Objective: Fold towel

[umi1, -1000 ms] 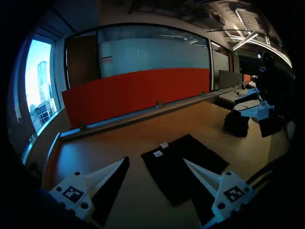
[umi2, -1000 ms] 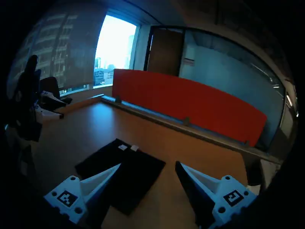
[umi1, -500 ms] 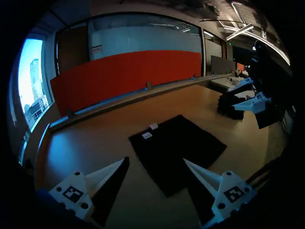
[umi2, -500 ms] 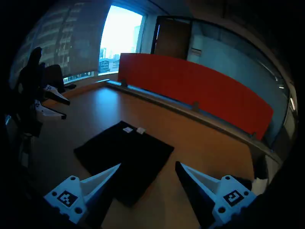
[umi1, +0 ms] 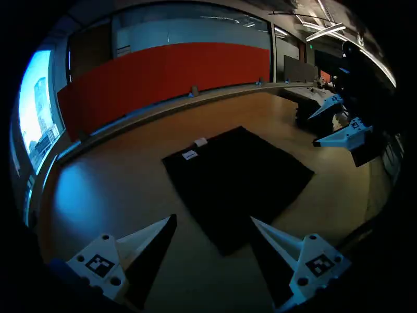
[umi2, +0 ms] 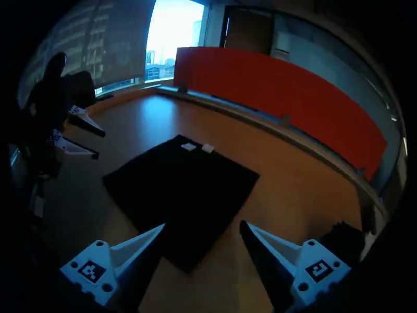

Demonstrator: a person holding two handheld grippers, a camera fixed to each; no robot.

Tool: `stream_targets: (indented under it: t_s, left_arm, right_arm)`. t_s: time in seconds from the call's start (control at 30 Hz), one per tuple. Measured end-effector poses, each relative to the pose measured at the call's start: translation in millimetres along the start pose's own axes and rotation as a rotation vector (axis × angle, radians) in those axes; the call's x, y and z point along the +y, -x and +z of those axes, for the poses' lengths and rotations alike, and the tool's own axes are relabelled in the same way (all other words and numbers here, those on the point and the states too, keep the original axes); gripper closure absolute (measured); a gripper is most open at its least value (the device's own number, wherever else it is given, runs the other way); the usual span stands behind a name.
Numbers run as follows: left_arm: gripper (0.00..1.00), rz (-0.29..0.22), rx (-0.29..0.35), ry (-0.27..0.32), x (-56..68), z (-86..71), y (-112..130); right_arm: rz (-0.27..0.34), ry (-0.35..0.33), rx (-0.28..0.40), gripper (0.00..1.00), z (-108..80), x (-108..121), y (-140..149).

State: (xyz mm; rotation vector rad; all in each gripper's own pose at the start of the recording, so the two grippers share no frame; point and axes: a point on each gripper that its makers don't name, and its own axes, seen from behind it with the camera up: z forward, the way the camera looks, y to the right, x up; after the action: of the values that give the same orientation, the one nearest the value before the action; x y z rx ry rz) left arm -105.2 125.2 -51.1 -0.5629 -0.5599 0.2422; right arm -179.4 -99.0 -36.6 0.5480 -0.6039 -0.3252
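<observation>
A black towel lies flat on the wooden table, with two small white tags at its far corner. In the left gripper view my left gripper is open above the towel's near corner, nothing between its fingers. The right gripper appears farther off at the right, open. In the right gripper view the towel spreads ahead, and my right gripper hangs open over its near corner. The left gripper shows far left, open, held by a person.
A long red partition runs along the table's far edge. A dark pile sits on the table at the right in the left gripper view. A window lies beyond the table. Bare wood surrounds the towel.
Both grippers have tilted down and come closer to the towel, which now looks larger and sits between each pair of fingers. Both stay open.
</observation>
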Motion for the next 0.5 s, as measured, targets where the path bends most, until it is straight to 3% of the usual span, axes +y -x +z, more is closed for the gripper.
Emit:
stream_targets:
  t_s: [0.5]
  left_arm:
    - [0.07,-0.006,-0.137,0.059,13.7,29.2,55]
  right_arm:
    - [-0.015,-0.058,-0.140,0.02,21.9,-18,58]
